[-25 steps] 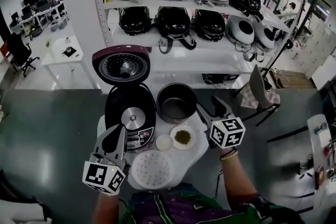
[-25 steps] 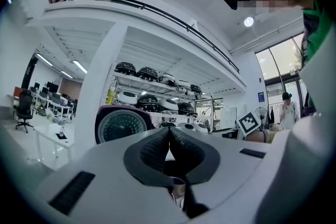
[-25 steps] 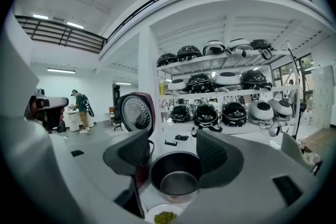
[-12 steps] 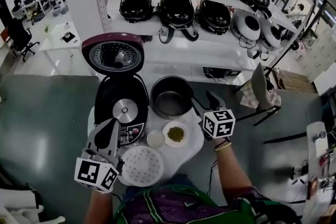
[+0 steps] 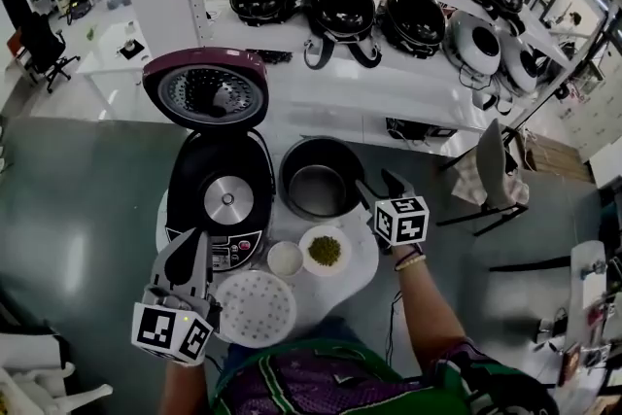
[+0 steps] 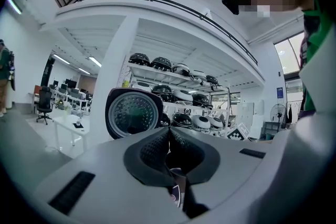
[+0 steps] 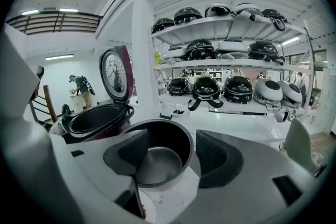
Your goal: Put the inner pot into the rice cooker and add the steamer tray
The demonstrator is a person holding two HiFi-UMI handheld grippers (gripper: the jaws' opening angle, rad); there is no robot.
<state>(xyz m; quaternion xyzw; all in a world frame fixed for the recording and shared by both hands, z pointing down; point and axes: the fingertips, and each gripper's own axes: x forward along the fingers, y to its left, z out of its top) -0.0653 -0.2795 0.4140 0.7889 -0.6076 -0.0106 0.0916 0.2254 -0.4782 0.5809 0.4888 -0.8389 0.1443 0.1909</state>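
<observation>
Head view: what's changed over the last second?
The right gripper has moved in close to the pot, jaws open, gripping nothing yet. The left gripper stays shut and empty. The pot, cooker and tray are unmoved.

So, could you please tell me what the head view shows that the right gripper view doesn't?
Only the head view shows the white perforated round steamer tray and the left gripper beside it. Only the right gripper view shows a distant person standing in the background. Both show the dark metal inner pot on the white table, the open maroon-lidded rice cooker and the right gripper, jaws apart.
</observation>
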